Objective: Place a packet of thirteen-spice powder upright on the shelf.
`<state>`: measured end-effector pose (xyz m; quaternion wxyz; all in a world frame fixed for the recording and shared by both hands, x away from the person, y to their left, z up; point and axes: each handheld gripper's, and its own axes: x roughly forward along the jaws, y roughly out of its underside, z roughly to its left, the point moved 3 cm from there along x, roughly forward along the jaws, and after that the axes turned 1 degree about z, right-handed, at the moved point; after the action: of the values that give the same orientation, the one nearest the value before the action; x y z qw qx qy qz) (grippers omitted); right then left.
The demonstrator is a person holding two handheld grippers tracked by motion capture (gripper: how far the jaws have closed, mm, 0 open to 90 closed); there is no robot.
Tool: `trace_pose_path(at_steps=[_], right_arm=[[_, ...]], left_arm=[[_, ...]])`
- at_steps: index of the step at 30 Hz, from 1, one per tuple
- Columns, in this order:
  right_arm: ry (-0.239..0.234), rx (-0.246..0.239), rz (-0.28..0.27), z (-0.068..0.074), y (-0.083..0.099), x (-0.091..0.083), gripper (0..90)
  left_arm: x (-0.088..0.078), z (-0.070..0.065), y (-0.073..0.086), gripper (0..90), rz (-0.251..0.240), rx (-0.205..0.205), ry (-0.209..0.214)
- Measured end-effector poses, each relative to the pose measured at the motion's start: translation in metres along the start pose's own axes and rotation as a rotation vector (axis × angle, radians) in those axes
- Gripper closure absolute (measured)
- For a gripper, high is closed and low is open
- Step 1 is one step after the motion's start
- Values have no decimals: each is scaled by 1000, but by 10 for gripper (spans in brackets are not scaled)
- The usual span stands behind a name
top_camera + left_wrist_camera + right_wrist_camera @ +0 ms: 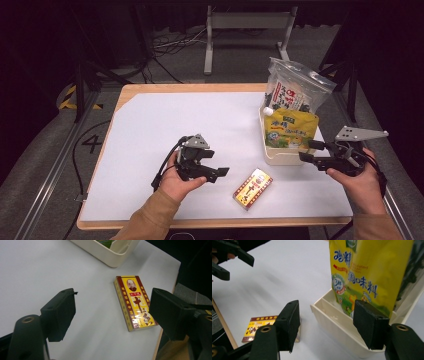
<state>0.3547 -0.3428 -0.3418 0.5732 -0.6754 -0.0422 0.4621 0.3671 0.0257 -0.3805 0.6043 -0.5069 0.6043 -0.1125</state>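
Observation:
A flat yellow and red box (pixel 252 188) lies on the white table sheet near the front edge. My left gripper (pixel 220 173) hovers just left of it, open and holding nothing. In the left gripper view the box (pixel 135 302) lies beyond the wide-apart jaws of that gripper (pixel 112 307). My right gripper (pixel 307 151) is open and empty at the right front corner of the cream tray (pixel 280 159). In the right gripper view this gripper (pixel 325 315) points at the tray wall (pixel 332 320), with the yellow pouch (pixel 367 272) standing inside and the box (pixel 259 327) at lower left.
A clear bag with dark contents (pixel 297 90) stands in the tray behind the yellow pouch (pixel 290 127). The white sheet (pixel 165 125) covers most of the wooden table. A metal frame (pixel 245 22) and cables lie on the floor beyond.

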Motion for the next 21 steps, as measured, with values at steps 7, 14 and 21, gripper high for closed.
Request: trace_pose_path(at_steps=[7,14,21], right_arm=[[5,-14,-2,2,3,3,353],[1,-15,-12,3,6,6,344],[11,-11,-14,4,7,3,339]], left_arm=[[9,-6,0,198,21,14,-5],[23,-12,1,184,53,11,11],[38,-20,1,181,85,29,34]])
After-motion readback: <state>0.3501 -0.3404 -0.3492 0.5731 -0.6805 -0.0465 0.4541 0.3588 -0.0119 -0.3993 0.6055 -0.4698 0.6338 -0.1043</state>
